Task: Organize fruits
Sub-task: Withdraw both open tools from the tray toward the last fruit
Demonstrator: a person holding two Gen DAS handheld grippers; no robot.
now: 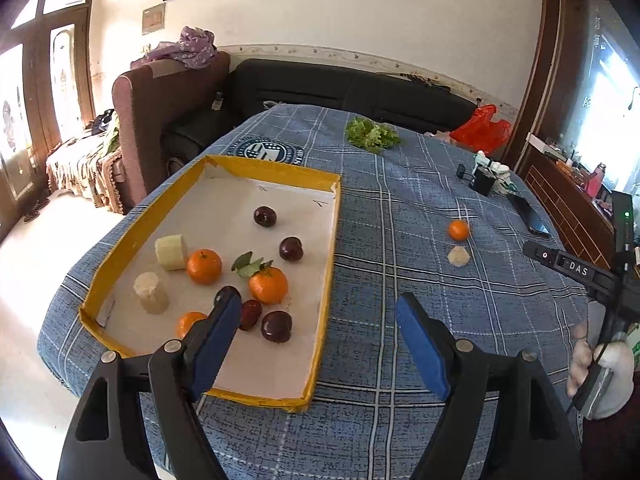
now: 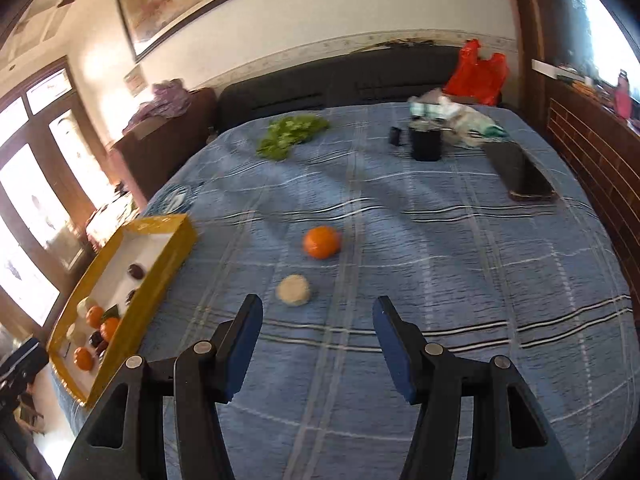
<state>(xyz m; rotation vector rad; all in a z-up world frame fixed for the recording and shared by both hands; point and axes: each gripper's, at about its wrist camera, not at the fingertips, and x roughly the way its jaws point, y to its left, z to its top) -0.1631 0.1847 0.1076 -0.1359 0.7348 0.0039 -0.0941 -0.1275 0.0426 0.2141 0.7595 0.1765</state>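
A yellow-rimmed box with a white floor lies on the blue checked cloth and holds several oranges, dark plums and pale cut pieces. My left gripper hovers open over the box's near right part, nothing between its fingers. An orange and a pale round piece lie loose on the cloth to the right. In the right wrist view that orange and pale piece lie just ahead of my right gripper, which is open and empty. The box is at the left there.
Lettuce lies at the table's far side. A black cup, a phone, crumpled wrappers and a red bag crowd the far right. A sofa and armchair stand behind the table. A person's hand holds the other gripper's handle.
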